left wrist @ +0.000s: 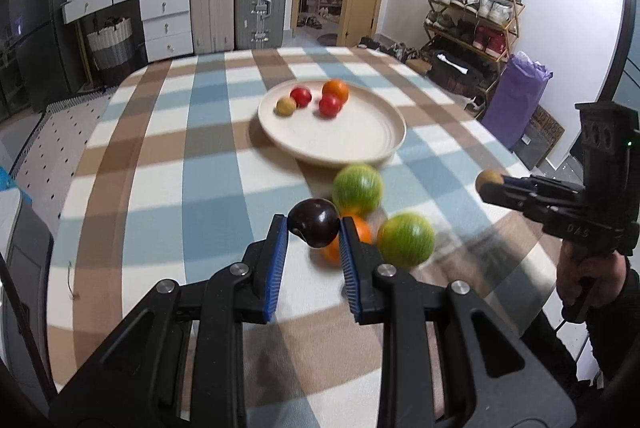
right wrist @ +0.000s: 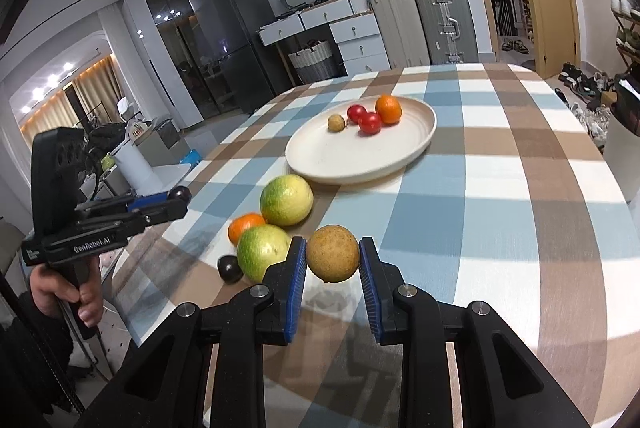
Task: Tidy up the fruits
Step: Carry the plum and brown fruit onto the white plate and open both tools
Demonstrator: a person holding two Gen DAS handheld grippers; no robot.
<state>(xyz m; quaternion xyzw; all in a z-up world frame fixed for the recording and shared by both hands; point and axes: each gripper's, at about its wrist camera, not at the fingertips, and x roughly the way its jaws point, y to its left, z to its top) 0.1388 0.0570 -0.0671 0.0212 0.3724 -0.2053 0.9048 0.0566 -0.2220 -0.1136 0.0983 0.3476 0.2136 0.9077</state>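
From the left wrist, the left gripper [left wrist: 313, 228] pinches a round dark purple plum [left wrist: 313, 223], stem dimple facing left, lifted just near of the cream round plate [left wrist: 360, 144].

From the right wrist, the right gripper [right wrist: 333, 260] pinches a round brown fruit [right wrist: 332, 253], well near of the plate [right wrist: 320, 156].

left gripper [left wrist: 313, 228] clamped, right gripper [right wrist: 333, 259] — clamped, raised

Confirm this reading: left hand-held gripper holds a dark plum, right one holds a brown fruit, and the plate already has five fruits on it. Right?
Not quite. The plate holds four fruits, not five: a brown one, two red ones and an orange, as the right wrist view shows. The rest stands: the left hand-held gripper holds the dark plum, the right hand-held gripper the brown fruit.
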